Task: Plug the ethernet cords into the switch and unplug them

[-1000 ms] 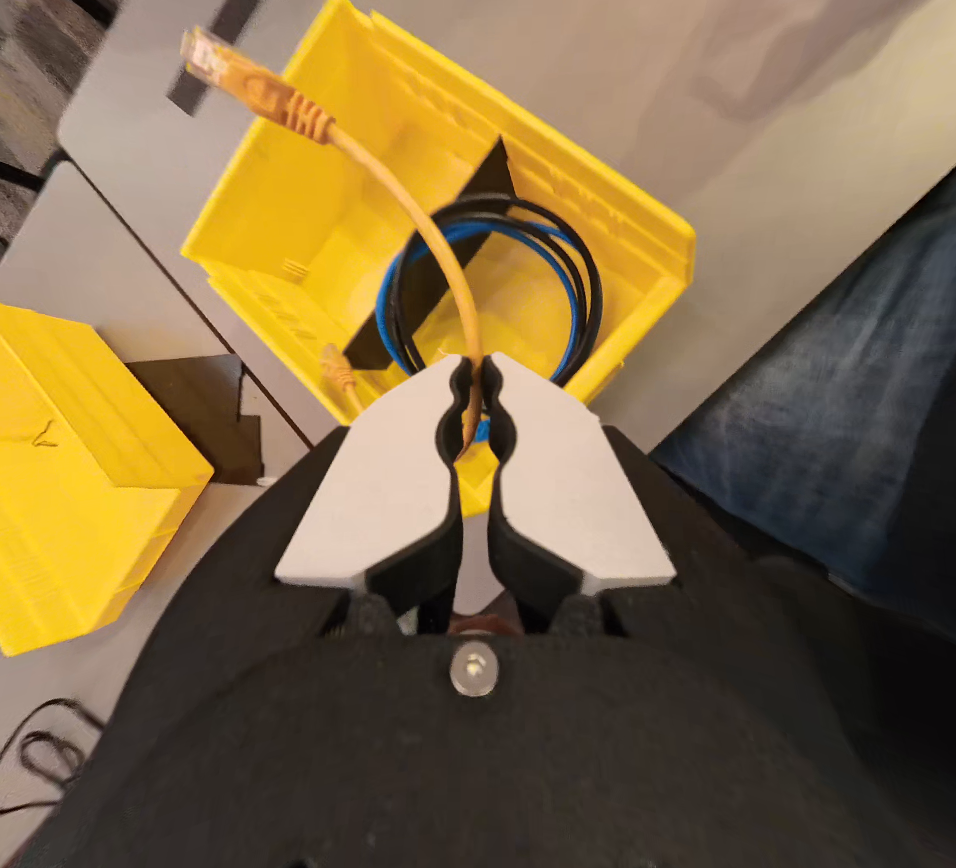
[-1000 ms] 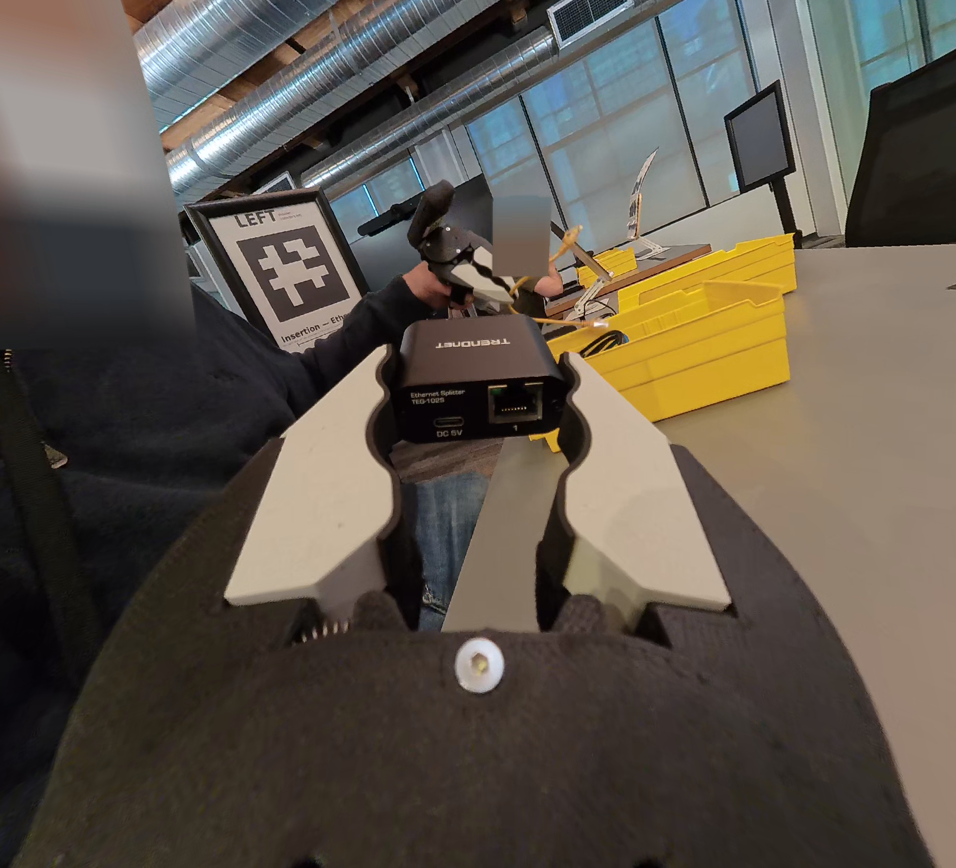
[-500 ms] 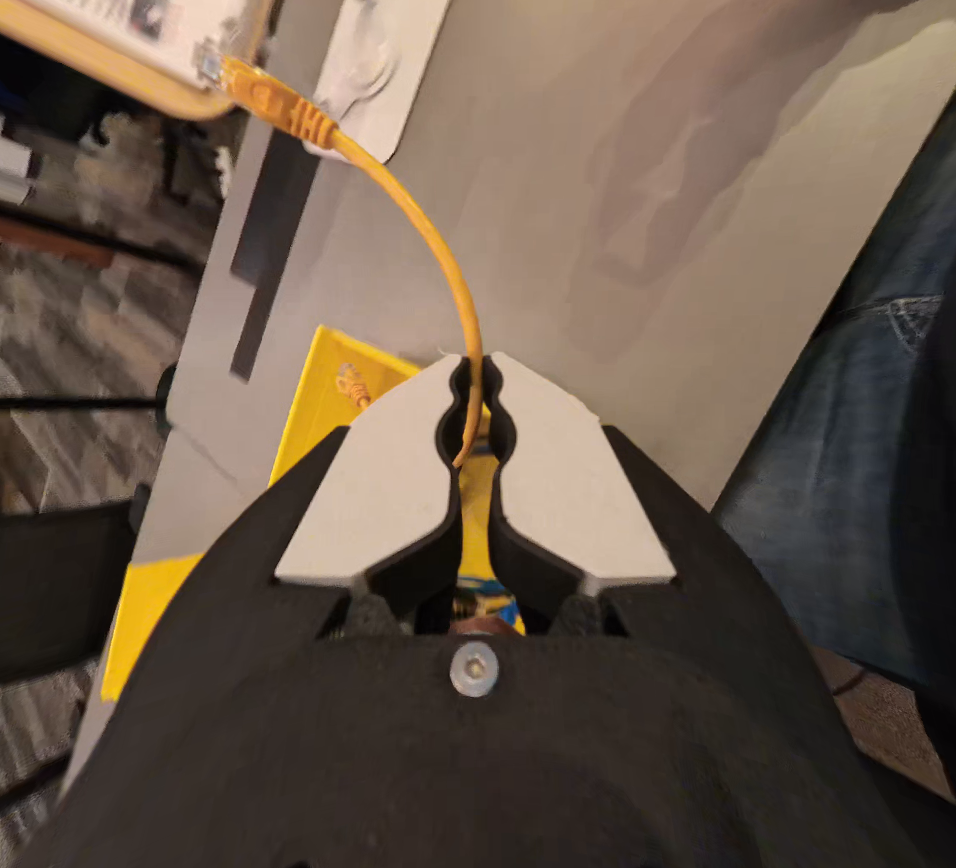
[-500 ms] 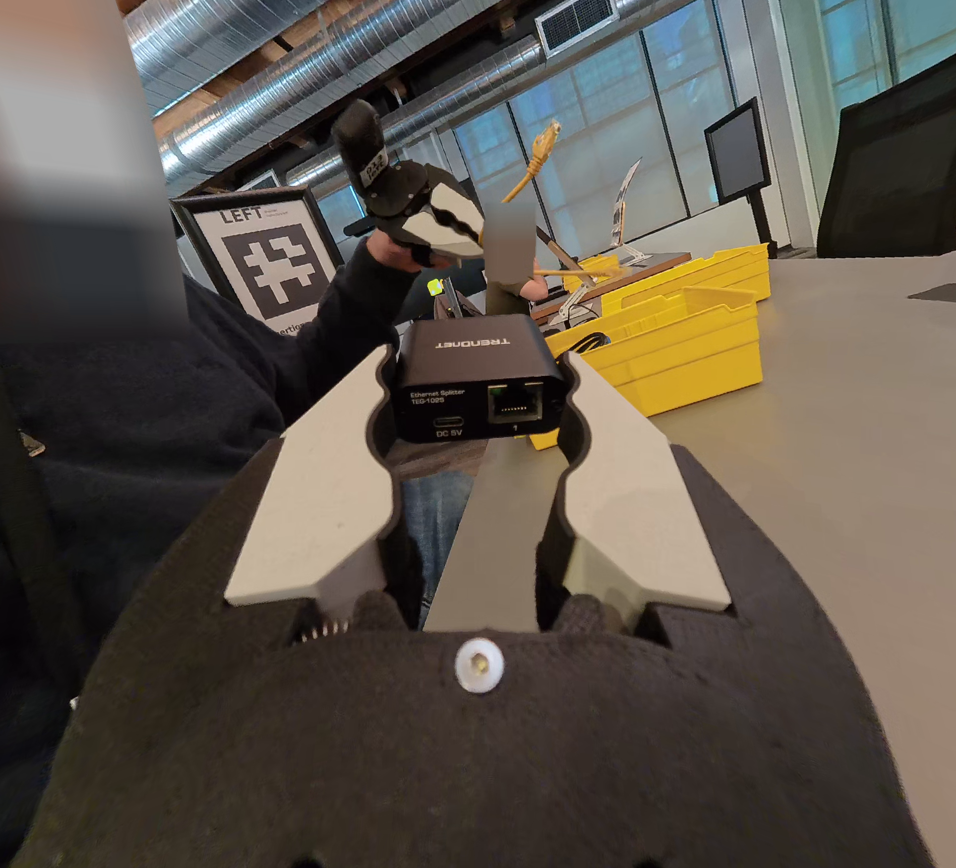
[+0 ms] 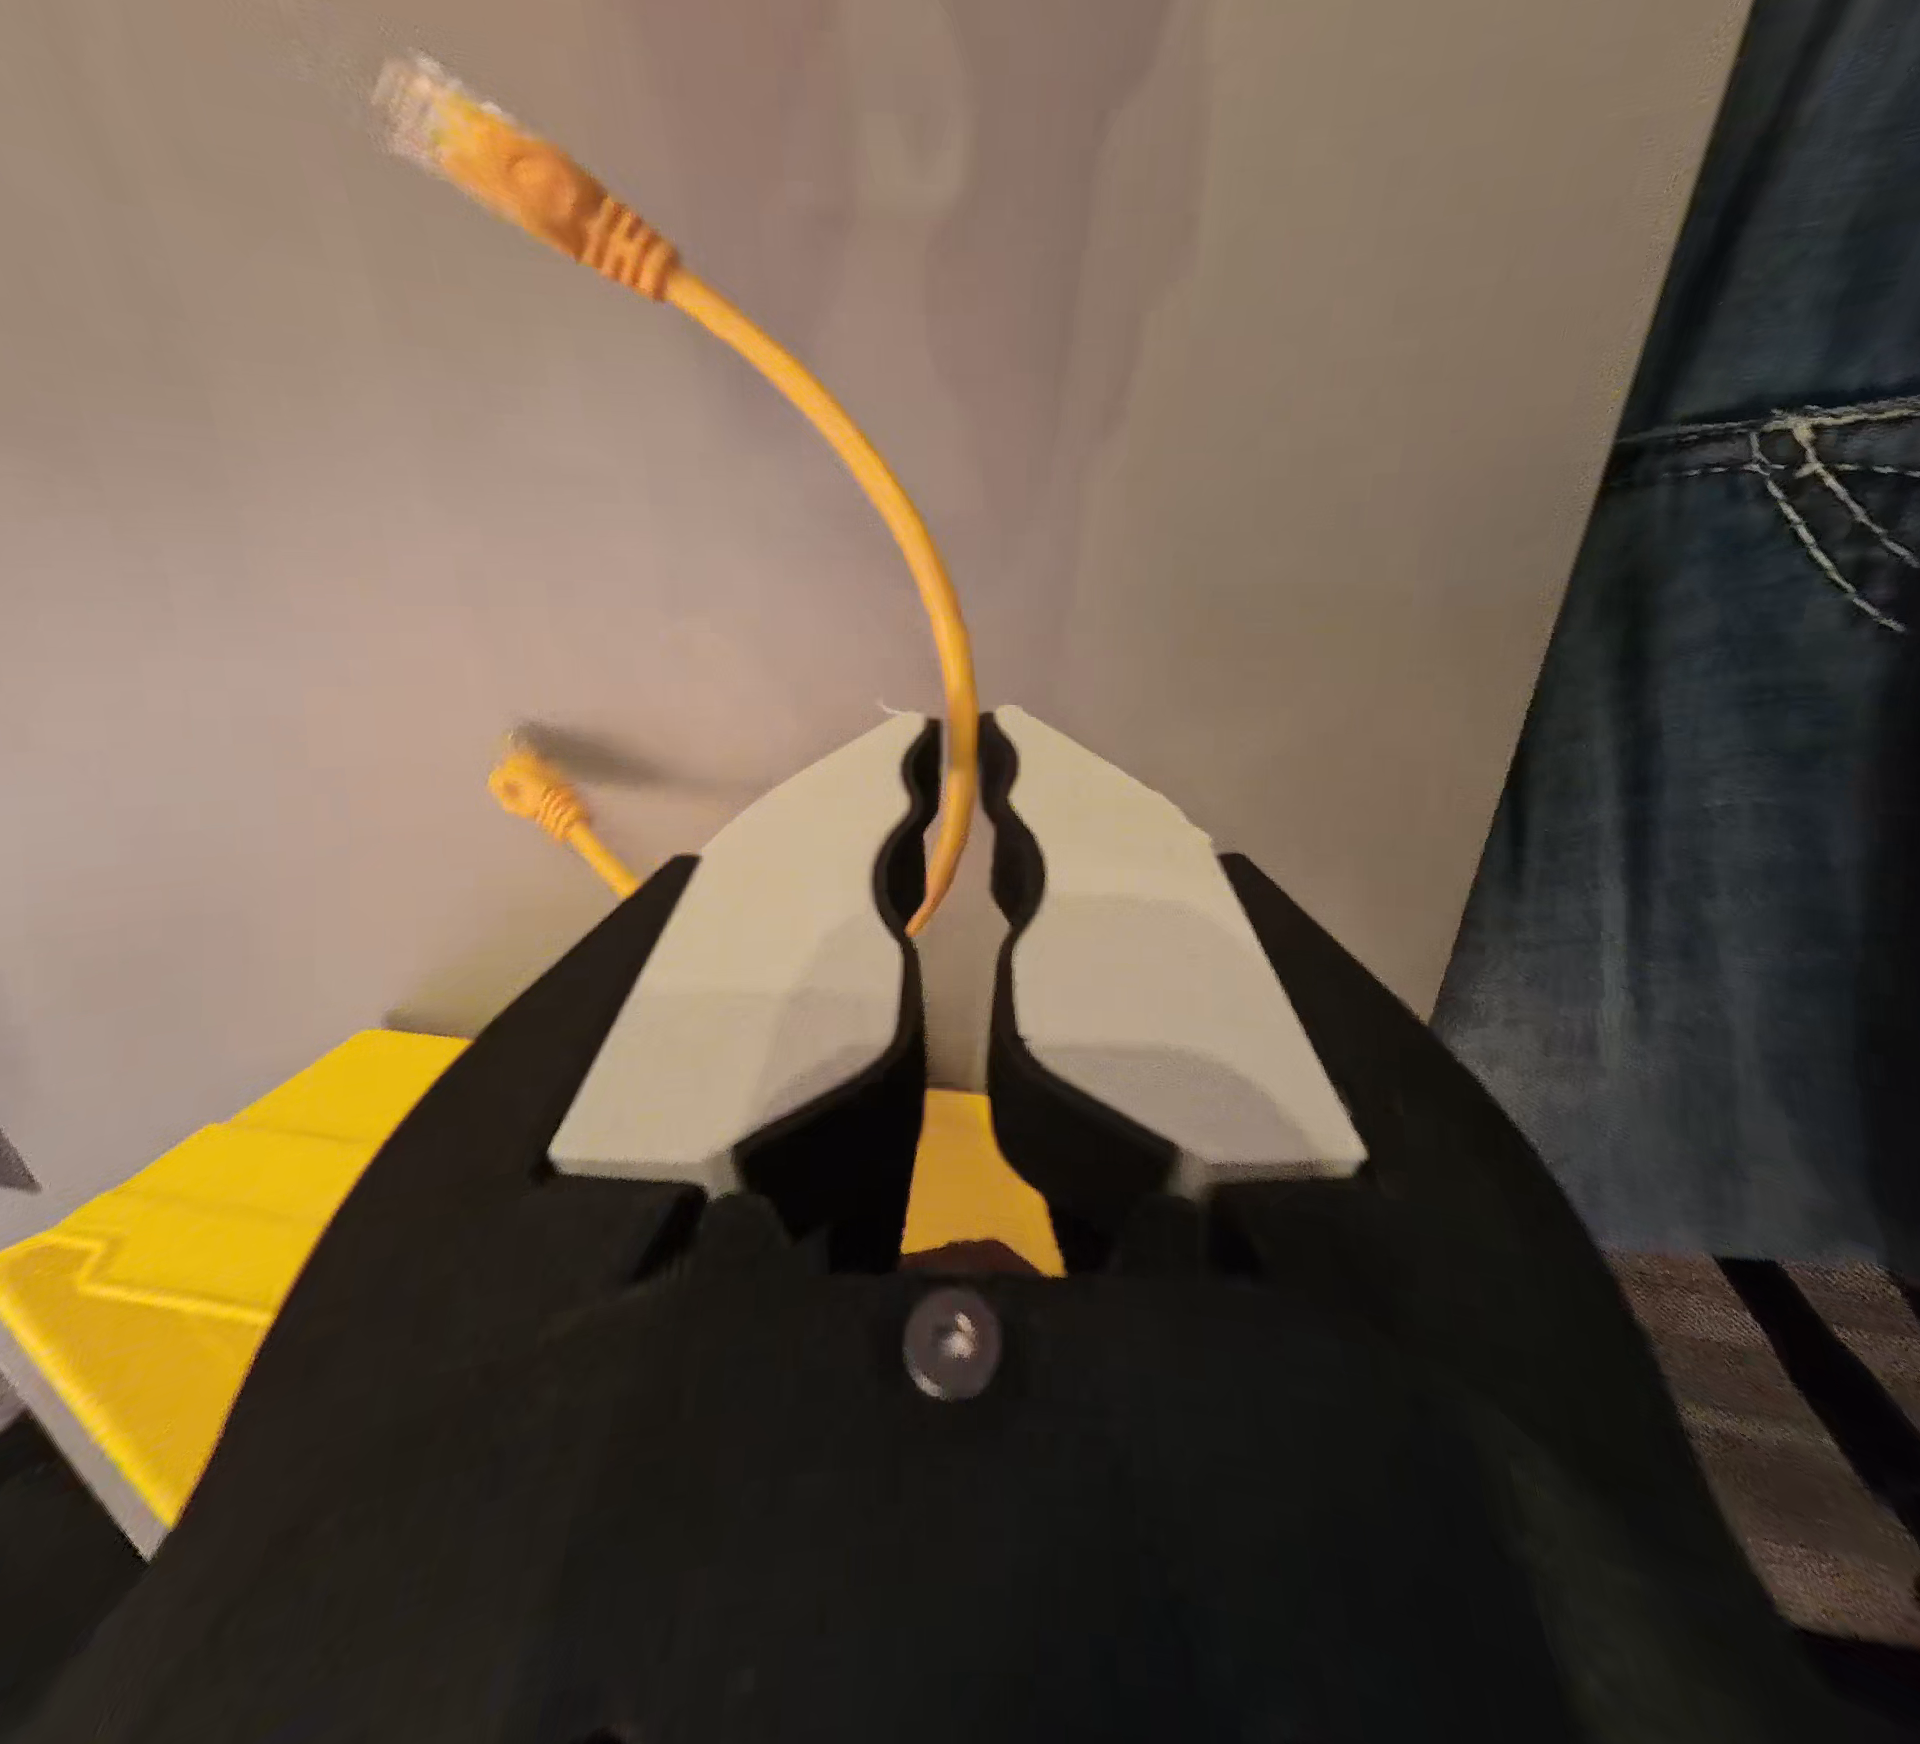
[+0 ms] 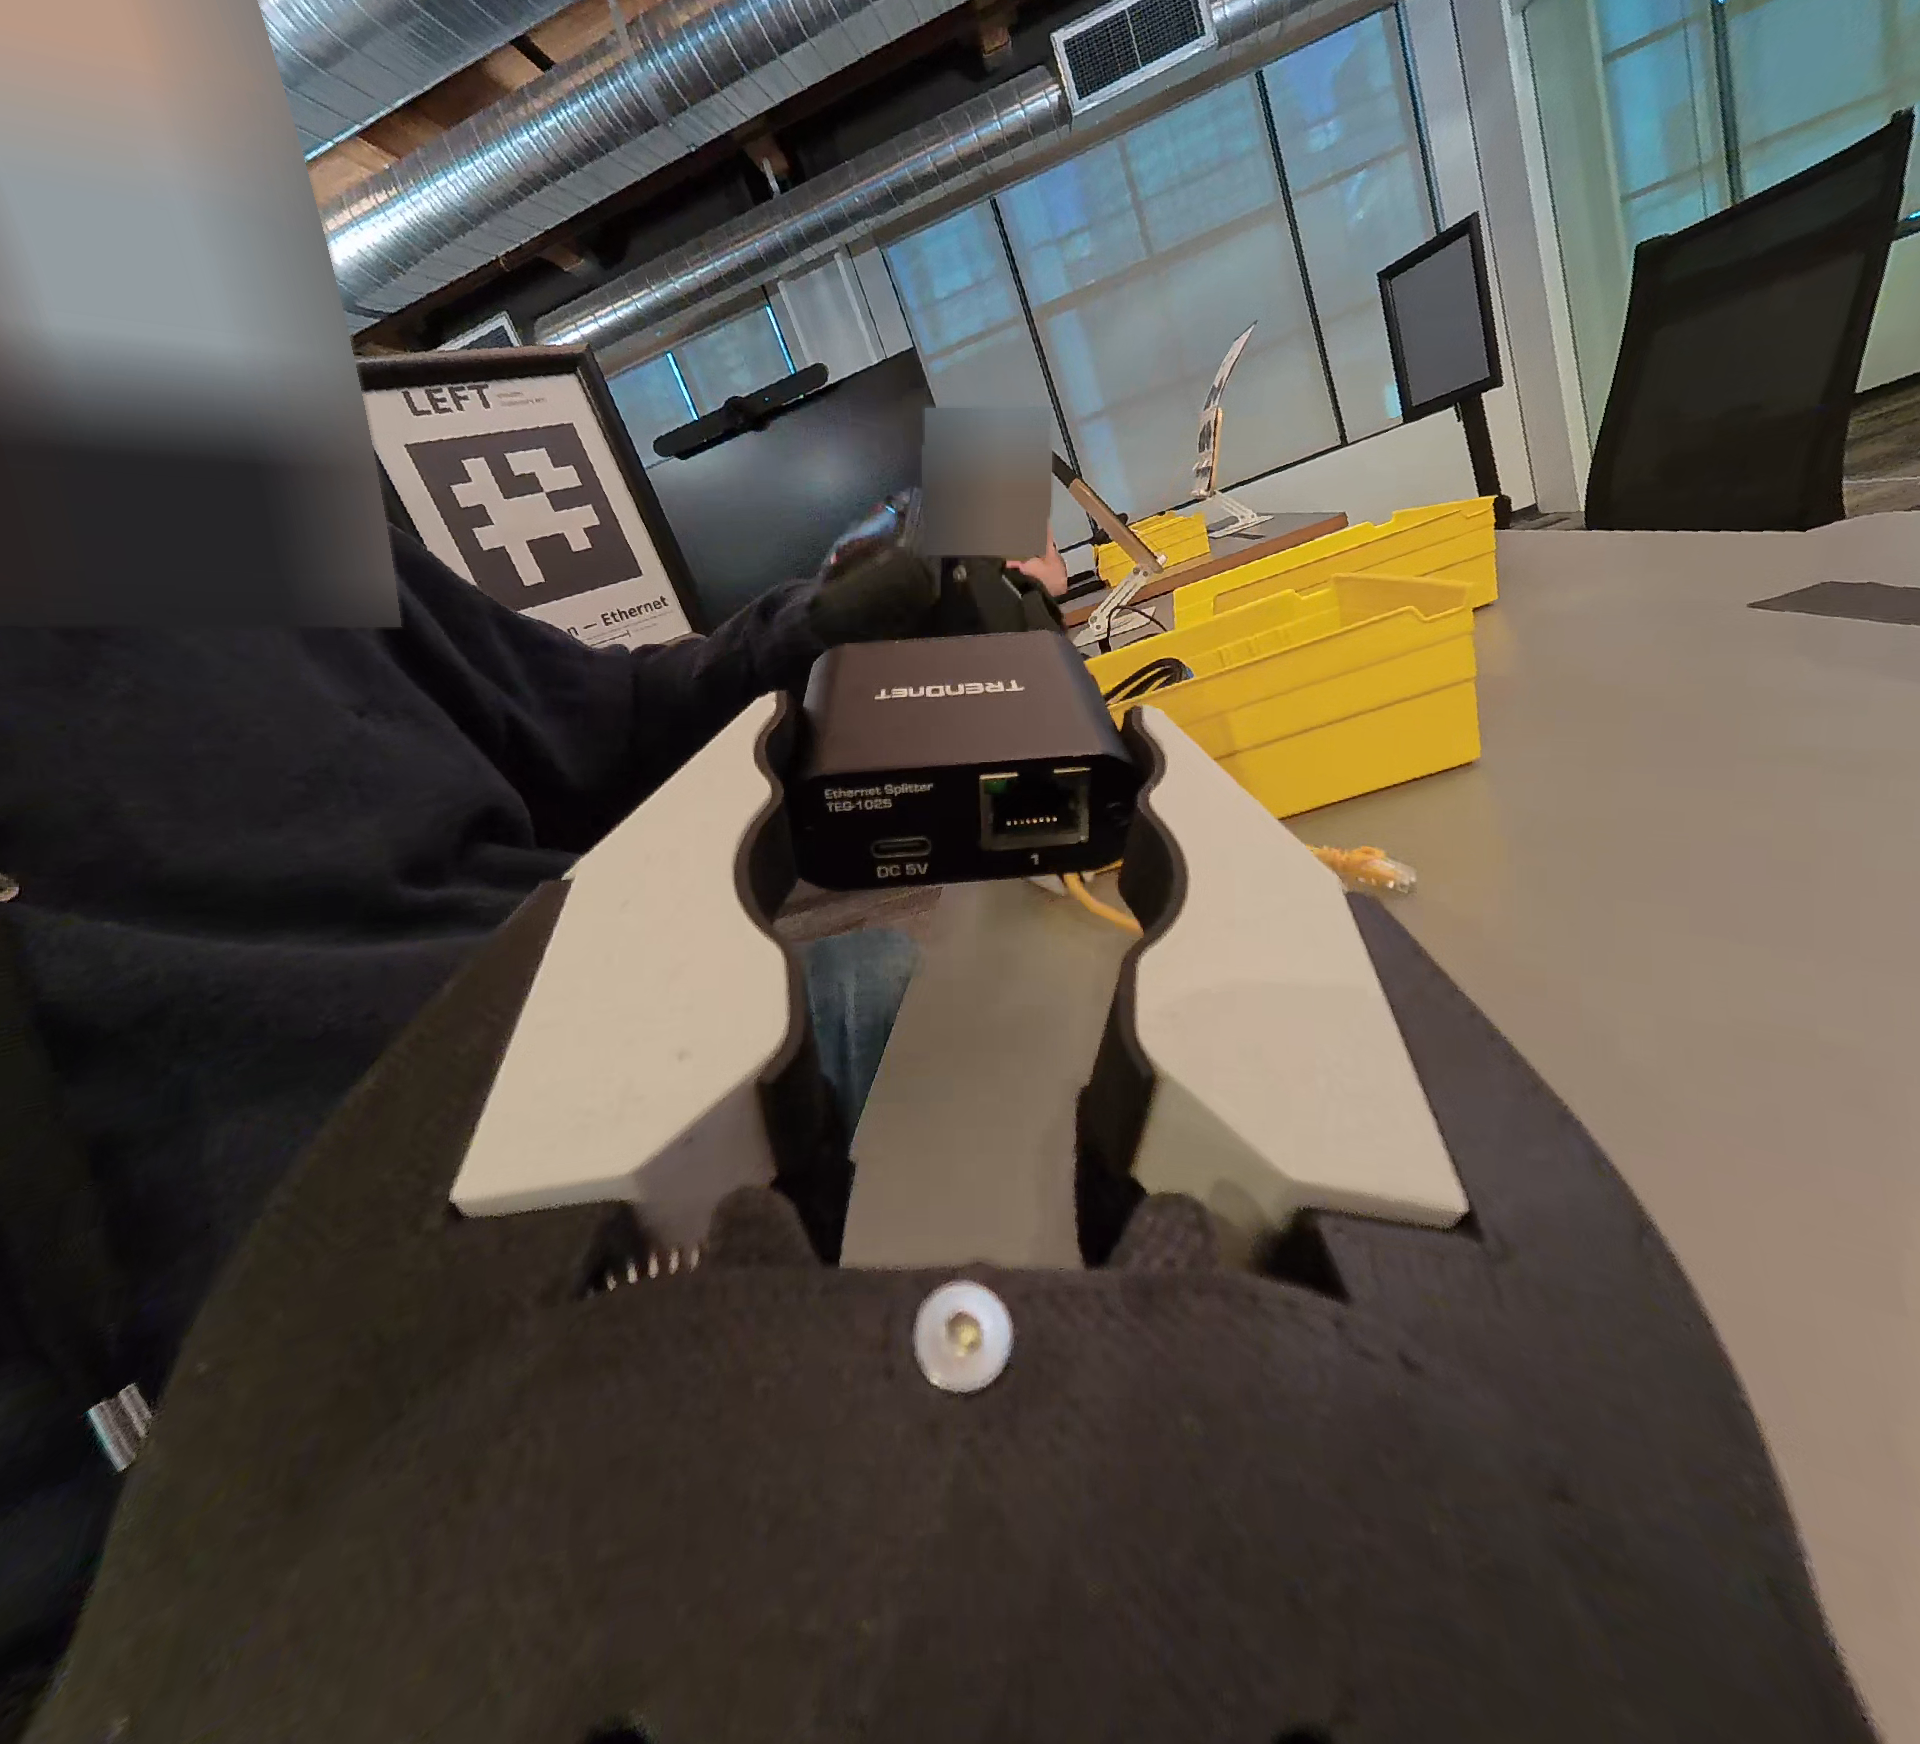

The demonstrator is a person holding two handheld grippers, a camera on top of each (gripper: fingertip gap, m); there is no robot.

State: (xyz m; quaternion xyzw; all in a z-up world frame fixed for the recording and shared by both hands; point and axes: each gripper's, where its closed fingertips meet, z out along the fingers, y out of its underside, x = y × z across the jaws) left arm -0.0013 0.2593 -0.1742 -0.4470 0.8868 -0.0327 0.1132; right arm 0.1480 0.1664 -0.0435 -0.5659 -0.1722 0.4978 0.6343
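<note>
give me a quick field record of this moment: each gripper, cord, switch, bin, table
left gripper: shut on the yellow ethernet cord, pinched partway along its length
cord plug: free in the air, not inserted
second plug: yellow, low beside the left fingers, unplugged
right gripper: shut on the black switch, held above the table
switch port: empty, facing the camera
yellow bin: on the grey table, behind the switch, dark cables inside
stage: nothing plugged in yet
</note>
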